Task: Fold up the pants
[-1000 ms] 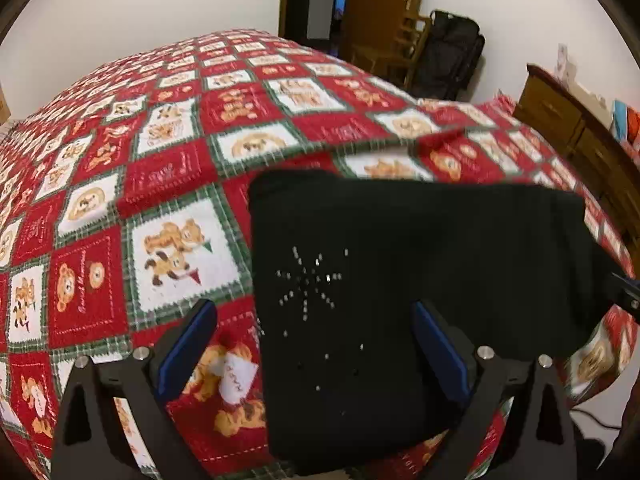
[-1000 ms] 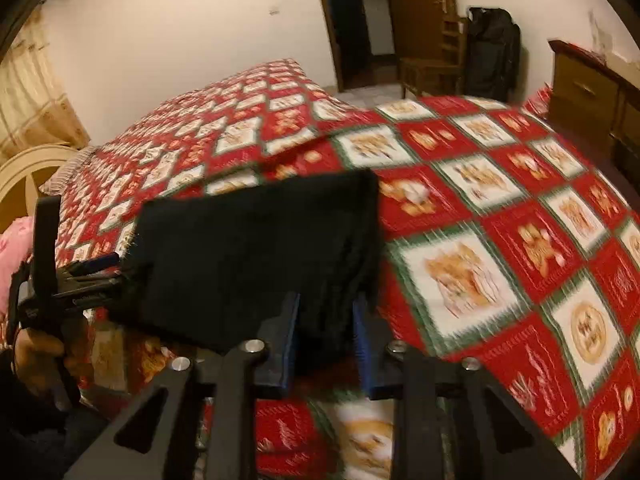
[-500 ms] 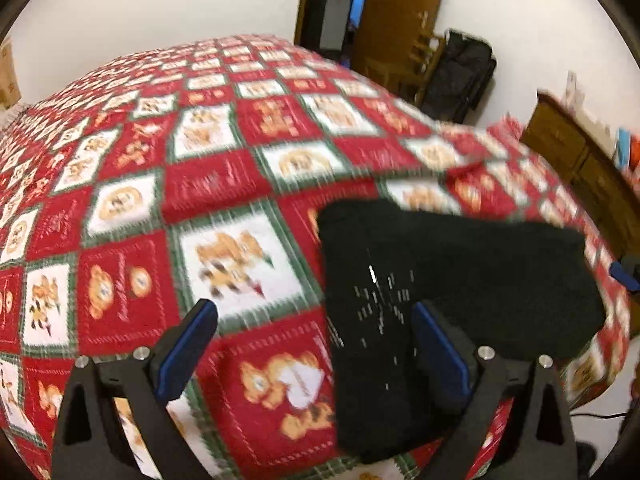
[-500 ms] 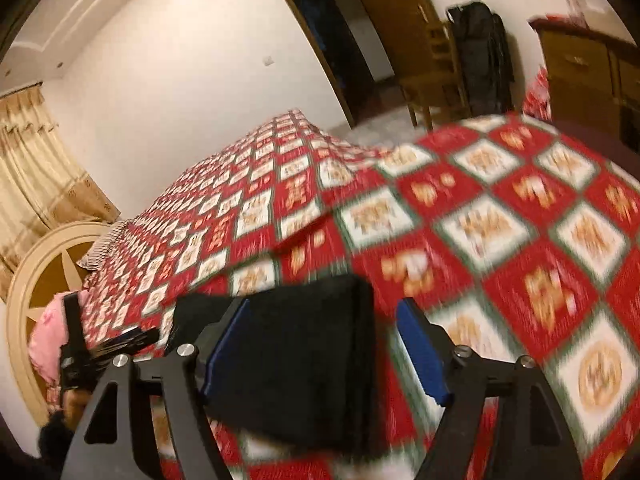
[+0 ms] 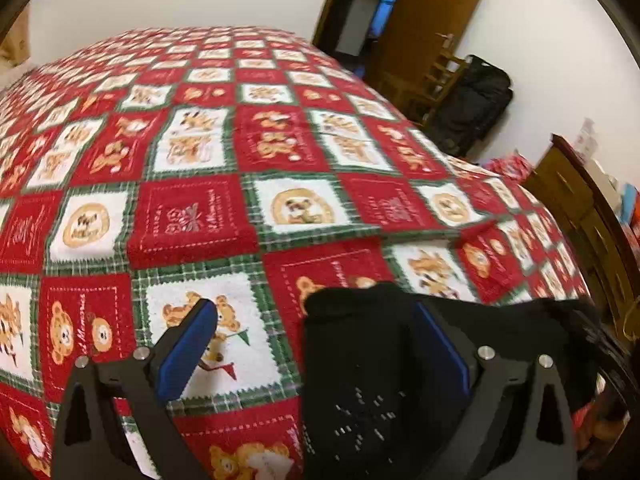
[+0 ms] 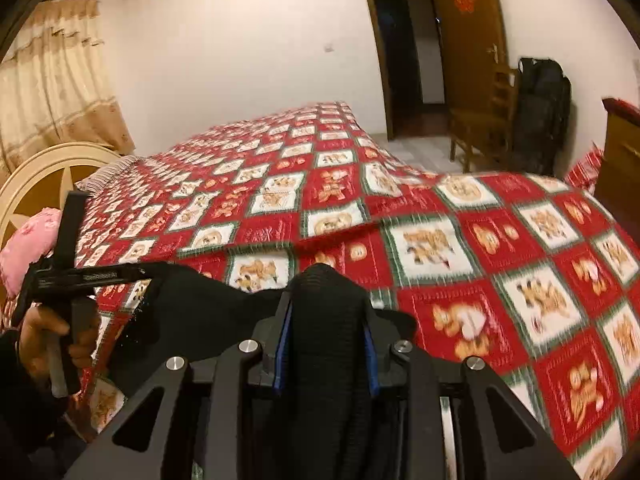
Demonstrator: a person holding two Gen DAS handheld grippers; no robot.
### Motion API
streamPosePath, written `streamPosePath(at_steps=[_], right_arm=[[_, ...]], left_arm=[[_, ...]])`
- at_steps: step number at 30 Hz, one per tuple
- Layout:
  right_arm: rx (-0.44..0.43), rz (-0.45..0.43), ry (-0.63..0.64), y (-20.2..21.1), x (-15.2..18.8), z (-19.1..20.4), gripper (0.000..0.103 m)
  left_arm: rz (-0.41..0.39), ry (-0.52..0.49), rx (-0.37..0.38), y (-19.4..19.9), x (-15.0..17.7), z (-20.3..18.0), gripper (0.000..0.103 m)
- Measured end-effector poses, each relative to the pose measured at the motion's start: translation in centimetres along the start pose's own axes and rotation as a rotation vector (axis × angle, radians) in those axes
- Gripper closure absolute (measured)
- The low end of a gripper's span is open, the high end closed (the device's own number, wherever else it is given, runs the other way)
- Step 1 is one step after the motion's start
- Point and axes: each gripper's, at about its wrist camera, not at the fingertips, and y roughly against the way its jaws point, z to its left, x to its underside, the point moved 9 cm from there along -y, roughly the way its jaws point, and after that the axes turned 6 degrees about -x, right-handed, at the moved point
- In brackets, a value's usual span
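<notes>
Here, right tongs [image 6: 326, 320] pinching black pants [image 6: 328, 344] — left tongs [image 5: 316, 344] wide.

The pants [image 6: 328, 320] were a matt black knit, finely ribbed where the cloth bunched up, with small pale flecks on one face. The bedspread [image 5: 240, 200] looked like soft, napped cloth, printed in red, white and green squares. The right gripper [image 6: 326, 346] had matt black plastic arms, bright metal screw heads and smooth blue pads [image 6: 282, 348] (the left gripper [image 5: 316, 352] was the same). The dresser [image 5: 576, 204] and door [image 6: 472, 40] were glossy brown wood.
</notes>
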Motion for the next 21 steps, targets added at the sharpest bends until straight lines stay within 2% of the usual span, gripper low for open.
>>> streamPosePath(at_steps=[2, 4, 7, 10, 11, 12, 13, 16, 18, 20, 21], right_arm=[[-0.018, 0.062, -0.075, -2.1, 0.9, -2.2, 0.072], [-0.094, 0.066, -0.177, -2.4, 1.1, -3.4, 0.072], [-0.1, 0.083, -0.161, -2.4, 1.2, -3.3, 0.072], [-0.091, 0.077, -0.154, -2.1, 1.1, -3.1, 0.069], [-0.083, 0.062, -0.162, -1.6, 1.0, -3.1, 0.066], [-0.068, 0.046, -0.172, -1.0, 0.8, -3.2, 0.057], [-0.05, 0.027, -0.184, -0.3, 0.6, -3.4, 0.055], [0.011, -0.067, -0.204, 3.1, -0.3, -3.7, 0.055], [0.051, -0.099, -0.155, 5.2, -0.3, -2.8, 0.055], [0.083, -0.066, -0.079, 5.7, 0.5, -1.5, 0.055], [0.111, -0.038, -0.036, 5.7, 1.2, -0.9, 0.061]], left_arm=[[-0.004, 0.025, -0.057, -0.6, 0.0, 0.9, 0.003], [-0.005, 0.041, -0.111, -1.1, 0.1, 1.7, 0.003], [0.021, 0.072, -0.137, -1.9, 0.8, 2.4, 0.004], [0.017, 0.052, -0.162, -2.3, 1.0, 2.3, 0.004], [0.012, 0.035, -0.179, -2.3, 0.9, 2.2, 0.004], [0.009, 0.024, -0.19, -2.2, 0.8, 2.1, 0.004], [0.005, 0.013, -0.202, -2.1, 0.7, 2.0, 0.004], [-0.004, -0.014, -0.227, -1.8, 0.7, 1.9, 0.005], [-0.004, -0.017, -0.234, -1.8, 0.7, 2.0, 0.005], [-0.007, -0.02, -0.243, -1.7, 0.7, 1.9, 0.004], [-0.01, -0.027, -0.25, -1.7, 0.7, 1.9, 0.004]])
